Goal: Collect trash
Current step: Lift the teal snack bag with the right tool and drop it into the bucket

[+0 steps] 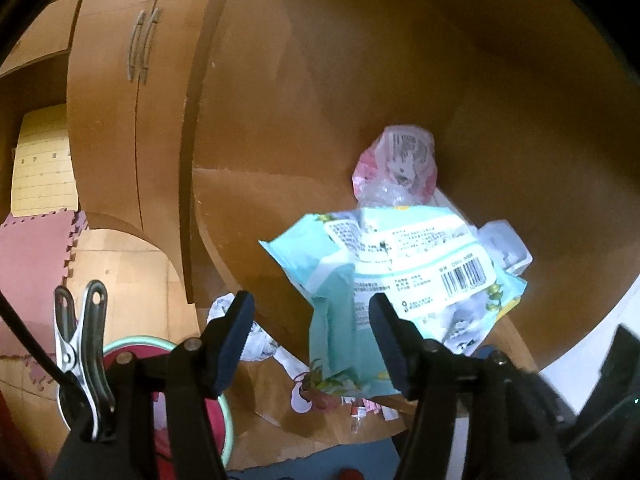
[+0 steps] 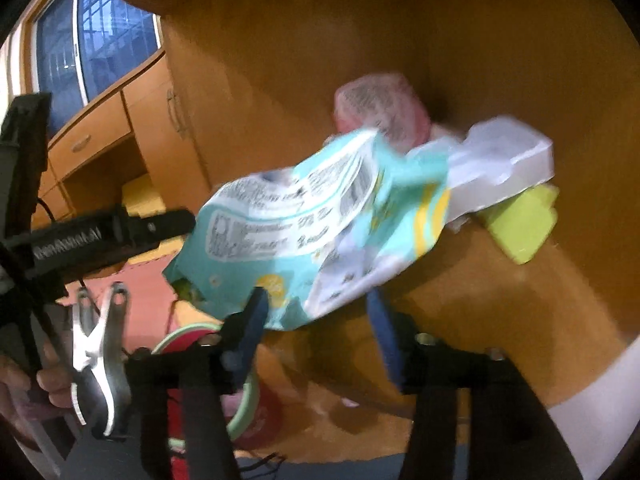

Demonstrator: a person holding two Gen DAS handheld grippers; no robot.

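- a crinkly light-blue wrapper (image 1: 384,280) with a barcode, hanging between the open jaws; not squeezed
- a pink wrapper (image 1: 400,164), crumpled, just past the jaws, behind the blue one

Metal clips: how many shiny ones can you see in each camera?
1 per view. In the left view, the clip sits at lower left, beside the left gripper. In the right view, a clip sits at lower left too. Others may be hidden.

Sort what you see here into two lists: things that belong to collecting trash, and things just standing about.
Job:
crumpled teal-and-white plastic wrapper
pink crinkled plastic packet
white flattened paper carton
green-rimmed red bin

Standing about:
wooden cabinet with metal handles
pink foam floor mat
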